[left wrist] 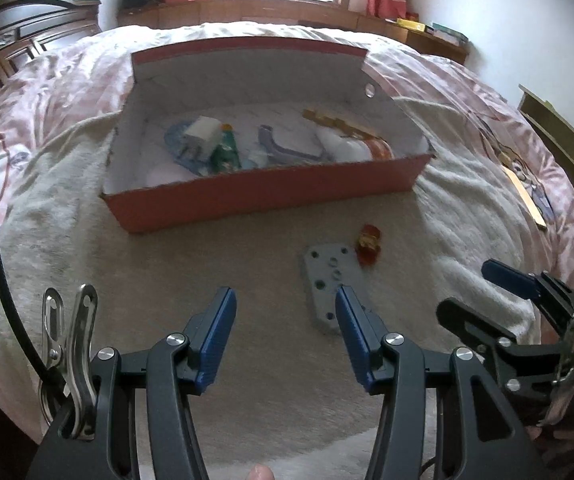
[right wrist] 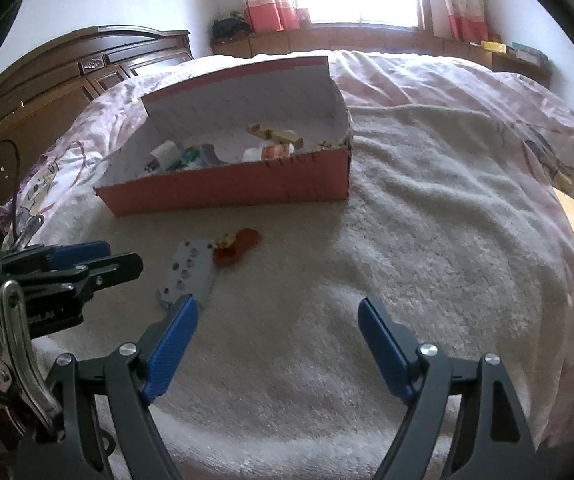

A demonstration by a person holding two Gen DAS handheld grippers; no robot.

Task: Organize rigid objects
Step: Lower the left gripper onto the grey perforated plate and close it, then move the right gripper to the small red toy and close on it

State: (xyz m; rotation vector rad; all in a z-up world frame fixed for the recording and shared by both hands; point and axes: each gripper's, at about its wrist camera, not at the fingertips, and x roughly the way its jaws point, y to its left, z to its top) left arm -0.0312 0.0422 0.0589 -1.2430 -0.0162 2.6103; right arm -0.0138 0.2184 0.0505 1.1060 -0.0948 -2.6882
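Now we hold our left gripper (left wrist: 283, 300) wide open over the grey plate (left wrist: 327, 276), our right gripper (right wrist: 279, 312) open and empty, red toy (left wrist: 369, 242) beside the plate on the bed's cream blanket (right wrist: 427, 220), red box (left wrist: 263, 196) behind.

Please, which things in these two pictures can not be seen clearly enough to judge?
- Gray plate: left wrist view, the near end is behind a blue finger.
- Items in the red box: right wrist view, its front wall hides them partly.
- Red toy: both views, too small and blurred to identify.
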